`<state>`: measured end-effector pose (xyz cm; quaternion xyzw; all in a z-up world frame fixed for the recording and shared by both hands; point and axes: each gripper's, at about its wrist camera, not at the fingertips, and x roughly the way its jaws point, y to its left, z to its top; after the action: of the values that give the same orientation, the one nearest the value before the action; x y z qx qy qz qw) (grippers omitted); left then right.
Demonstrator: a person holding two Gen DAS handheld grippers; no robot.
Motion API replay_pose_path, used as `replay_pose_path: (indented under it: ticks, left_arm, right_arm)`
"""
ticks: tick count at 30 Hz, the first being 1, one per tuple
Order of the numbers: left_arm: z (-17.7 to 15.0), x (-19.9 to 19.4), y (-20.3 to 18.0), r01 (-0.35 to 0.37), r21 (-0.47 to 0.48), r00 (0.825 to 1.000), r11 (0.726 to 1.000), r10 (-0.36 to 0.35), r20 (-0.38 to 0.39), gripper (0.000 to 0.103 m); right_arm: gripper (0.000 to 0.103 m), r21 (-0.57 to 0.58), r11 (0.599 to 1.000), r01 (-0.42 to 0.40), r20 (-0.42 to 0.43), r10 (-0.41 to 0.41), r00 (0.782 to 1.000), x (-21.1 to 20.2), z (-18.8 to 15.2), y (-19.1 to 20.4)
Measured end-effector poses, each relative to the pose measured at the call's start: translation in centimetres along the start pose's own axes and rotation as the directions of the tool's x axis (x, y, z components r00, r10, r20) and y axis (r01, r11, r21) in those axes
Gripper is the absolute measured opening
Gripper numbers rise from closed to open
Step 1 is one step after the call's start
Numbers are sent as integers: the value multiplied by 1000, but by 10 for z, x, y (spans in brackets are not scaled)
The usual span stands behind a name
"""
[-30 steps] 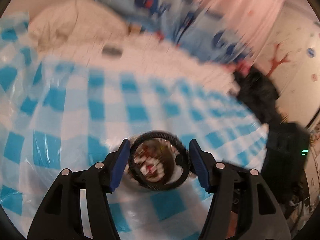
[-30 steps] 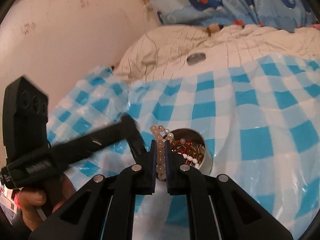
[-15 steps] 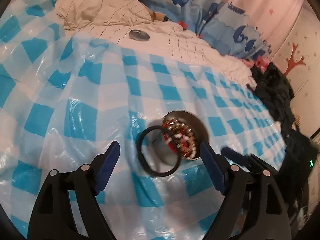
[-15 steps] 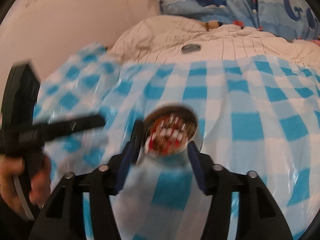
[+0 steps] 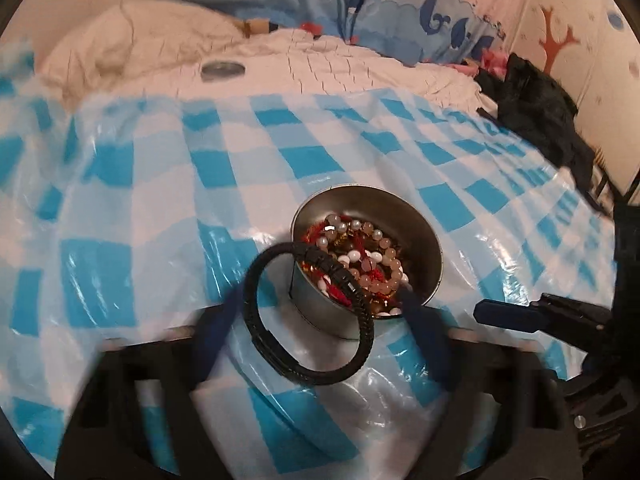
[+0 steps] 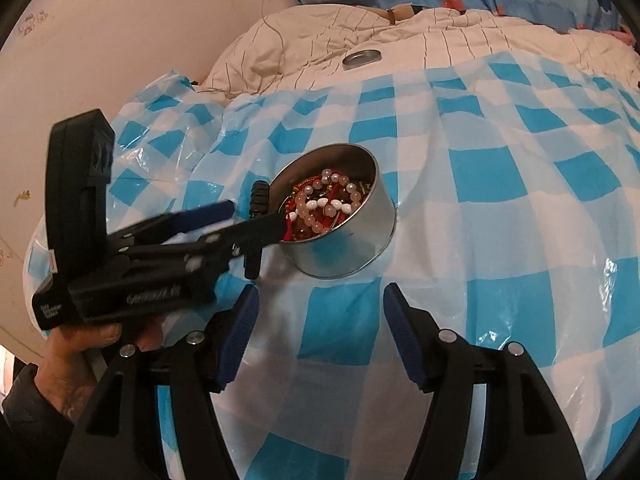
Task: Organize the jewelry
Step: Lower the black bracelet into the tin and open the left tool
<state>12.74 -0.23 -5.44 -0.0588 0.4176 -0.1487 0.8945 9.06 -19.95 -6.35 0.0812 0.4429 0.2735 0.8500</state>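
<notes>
- Right gripper (image 6: 320, 332): has let go its beads, which now lie in the tin (image 6: 352, 240); jaws opening, nothing between.
- Left gripper (image 5: 316, 320): closing around the black bracelet (image 5: 308, 312), which leans on the tin rim, not yet in.

pink wall (image 6: 120, 40), whale-print bedding (image 5: 400, 12), cream quilt (image 6: 440, 36)

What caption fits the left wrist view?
Black braided bracelet propped across round metal tin of beaded jewelry, between the closing left tool.

Black bracelet (image 5: 308, 312) leans across tin (image 5: 404, 216) rim, blocking near side; far side free.
</notes>
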Motion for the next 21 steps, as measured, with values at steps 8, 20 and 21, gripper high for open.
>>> replay_pose_path:
  ticks: [8,20,21]
  left_arm:
    - [1,-16,-8,-6,30,1000,1000,5,20,10]
    - [26,-38,-43,-12,134,993,991,-4,118,10]
    - [26,-29,-49,-6,143,996,990,-7,90,11]
  right_arm:
    - [67,7,1000,-8,7,8,1000,-1,2,1]
    - [70,53,999,2,18,-3,1000,-6,6,-8]
    - [71,61,998,12,13,-12,1000,-5,7,-11]
